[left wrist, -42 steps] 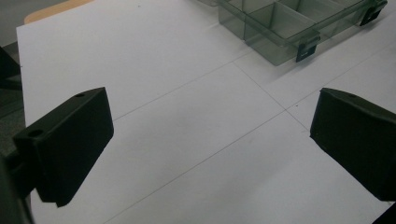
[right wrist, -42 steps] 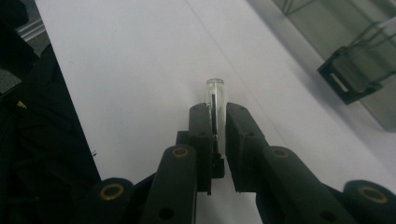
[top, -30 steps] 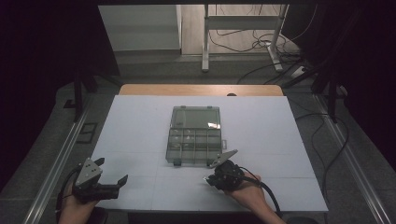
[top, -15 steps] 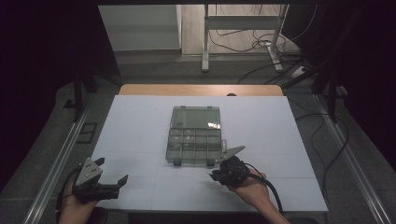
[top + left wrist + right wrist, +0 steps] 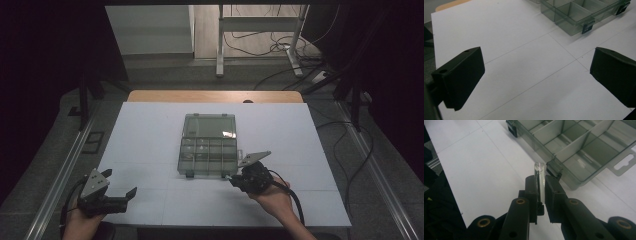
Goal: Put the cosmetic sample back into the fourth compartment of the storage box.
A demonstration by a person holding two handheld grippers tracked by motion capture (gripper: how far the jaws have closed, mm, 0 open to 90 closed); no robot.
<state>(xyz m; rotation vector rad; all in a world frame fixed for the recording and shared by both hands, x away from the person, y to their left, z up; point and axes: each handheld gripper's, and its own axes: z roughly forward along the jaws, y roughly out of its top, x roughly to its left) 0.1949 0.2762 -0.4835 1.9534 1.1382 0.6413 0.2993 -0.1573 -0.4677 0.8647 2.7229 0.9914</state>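
Since the earlier frame the right gripper [image 5: 235, 181], clamped on a small clear tube [image 5: 539, 182] held upright, is seen shifted right, just near of the compartment box [image 5: 207, 150]; the left gripper [image 5: 122, 195] is held wide, well apart at near left.

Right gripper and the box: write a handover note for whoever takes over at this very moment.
Right gripper: shut on a clear tube, at the near right corner of the box.
Left gripper: open, empty, at the table's near left.
Box: open, lid flat behind, compartments look empty.
Done: tube picked up.
Left: probably place the tube in a compartment.
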